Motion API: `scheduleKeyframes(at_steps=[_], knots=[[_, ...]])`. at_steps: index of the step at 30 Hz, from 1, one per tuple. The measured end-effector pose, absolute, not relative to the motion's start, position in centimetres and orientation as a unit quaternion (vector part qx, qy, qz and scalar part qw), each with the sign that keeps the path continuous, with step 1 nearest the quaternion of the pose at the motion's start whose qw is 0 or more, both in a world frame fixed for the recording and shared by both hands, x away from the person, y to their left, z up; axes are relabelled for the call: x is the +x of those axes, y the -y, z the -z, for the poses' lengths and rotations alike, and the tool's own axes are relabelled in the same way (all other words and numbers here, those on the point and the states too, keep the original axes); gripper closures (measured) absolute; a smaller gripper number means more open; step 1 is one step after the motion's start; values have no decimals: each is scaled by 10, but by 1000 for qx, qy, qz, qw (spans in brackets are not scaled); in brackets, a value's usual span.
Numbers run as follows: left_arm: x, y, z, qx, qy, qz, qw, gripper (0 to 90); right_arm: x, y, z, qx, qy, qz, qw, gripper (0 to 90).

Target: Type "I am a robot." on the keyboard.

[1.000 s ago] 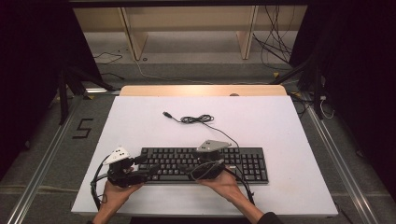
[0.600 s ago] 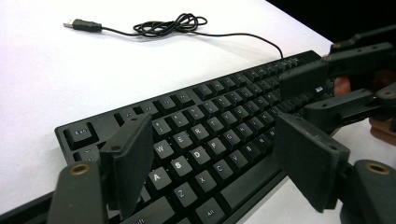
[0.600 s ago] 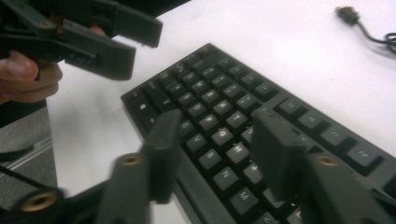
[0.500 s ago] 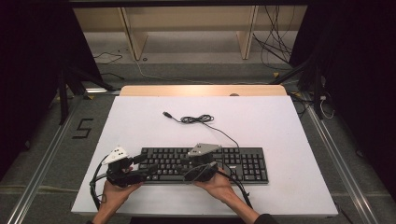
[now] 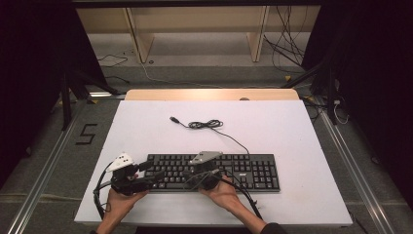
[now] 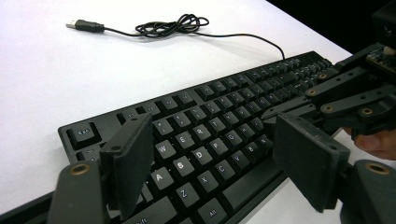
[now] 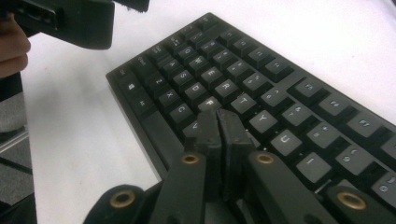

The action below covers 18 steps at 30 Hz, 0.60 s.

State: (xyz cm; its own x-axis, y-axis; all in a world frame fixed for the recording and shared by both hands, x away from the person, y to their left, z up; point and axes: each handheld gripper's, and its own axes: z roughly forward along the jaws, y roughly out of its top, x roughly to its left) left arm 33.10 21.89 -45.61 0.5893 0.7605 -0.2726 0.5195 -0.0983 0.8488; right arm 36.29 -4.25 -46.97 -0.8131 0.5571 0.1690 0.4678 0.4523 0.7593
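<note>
My right claw, pinched shut, sits over keyboard mid-keys; left claw wide. Risk: tip slips, hits 2 keys, wrong char.

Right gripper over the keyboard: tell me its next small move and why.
Probably press straight down a touch. The right gripper has its jaws shut into one tip, poised over the keyboard near the G key; whether it touches is unclear. The left gripper stays clear, jaws open at the keyboard's left end.
</note>
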Motion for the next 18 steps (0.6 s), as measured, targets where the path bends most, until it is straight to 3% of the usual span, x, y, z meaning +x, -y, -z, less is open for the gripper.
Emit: scheduleKeyframes(at_steps=[18], knots=[[331,-219,456,732,-437,-118,510,286,366,32,478,300,-860,-408,56,900]])
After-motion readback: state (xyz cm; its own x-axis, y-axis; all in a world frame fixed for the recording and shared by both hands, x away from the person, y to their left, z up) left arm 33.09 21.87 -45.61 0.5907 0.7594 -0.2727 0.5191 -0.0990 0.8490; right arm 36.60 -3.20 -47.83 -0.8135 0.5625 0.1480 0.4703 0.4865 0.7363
